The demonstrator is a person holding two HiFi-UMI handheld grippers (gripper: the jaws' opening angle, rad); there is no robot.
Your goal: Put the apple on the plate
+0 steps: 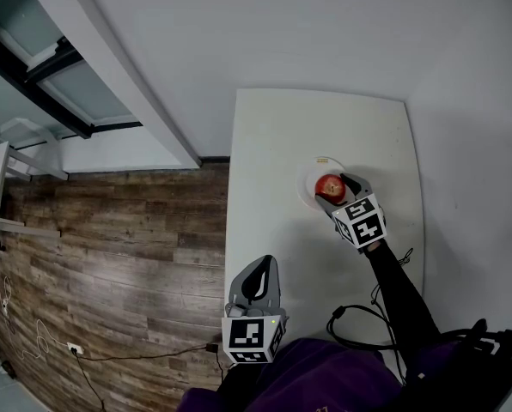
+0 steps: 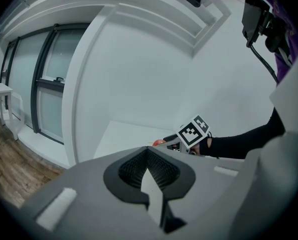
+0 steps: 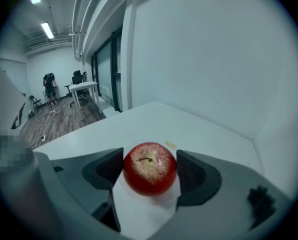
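A red apple sits over the small white plate on the white table. My right gripper reaches in from the near side, its jaws closed against both sides of the apple. In the right gripper view the apple fills the gap between the dark pads, stem up, with the white plate under it. My left gripper hovers at the table's near left edge, shut and holding nothing. From the left gripper view the right gripper's marker cube and a sliver of apple show ahead.
The table stands in a corner, with white walls behind and to the right. Its left edge drops to a wooden floor. A black cable lies on the table near me. Glass partitions run along the far left.
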